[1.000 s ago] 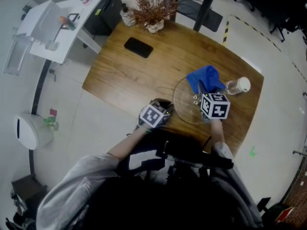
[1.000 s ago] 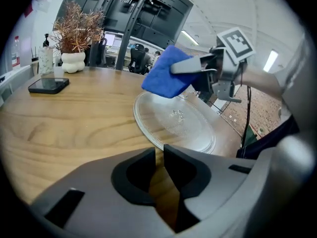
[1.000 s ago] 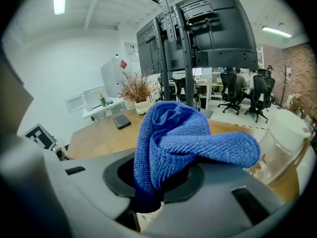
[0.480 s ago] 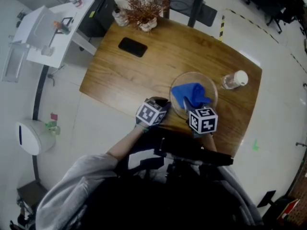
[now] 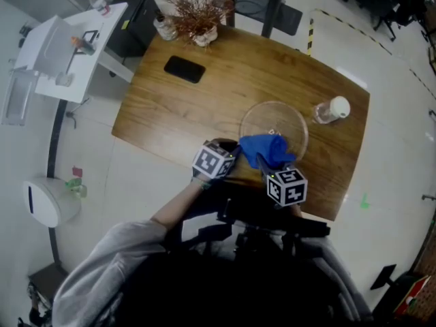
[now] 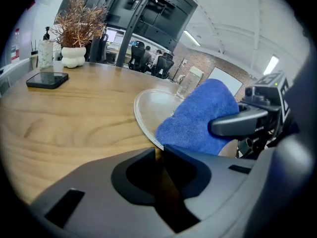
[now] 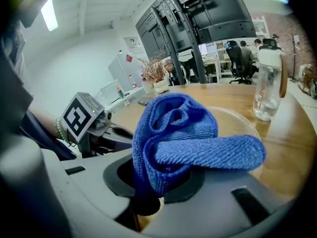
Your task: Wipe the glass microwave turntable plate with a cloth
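The round glass turntable plate (image 5: pixel 276 122) lies on the wooden table (image 5: pixel 204 107) near its front edge. My left gripper (image 5: pixel 234 154) is at the plate's near-left rim, and in the left gripper view its jaws (image 6: pixel 159 151) are shut on that rim of the plate (image 6: pixel 151 108). A bunched blue cloth (image 5: pixel 264 150) rests on the plate's near edge with my right gripper (image 5: pixel 268 166) shut on it. Seen from the right gripper (image 7: pixel 156 185), the cloth (image 7: pixel 183 133) bulges over the jaws and hides much of the plate (image 7: pixel 240 122).
A clear water bottle with a white cap (image 5: pixel 332 110) lies just right of the plate. A black phone (image 5: pixel 183 69) and a dried plant in a white pot (image 5: pixel 199 18) are at the table's far left. A white side table (image 5: pixel 65 43) stands beyond on the left.
My right gripper has dragged the blue cloth from the plate's far side across to its near edge, toward me. The left gripper has stayed at the rim.
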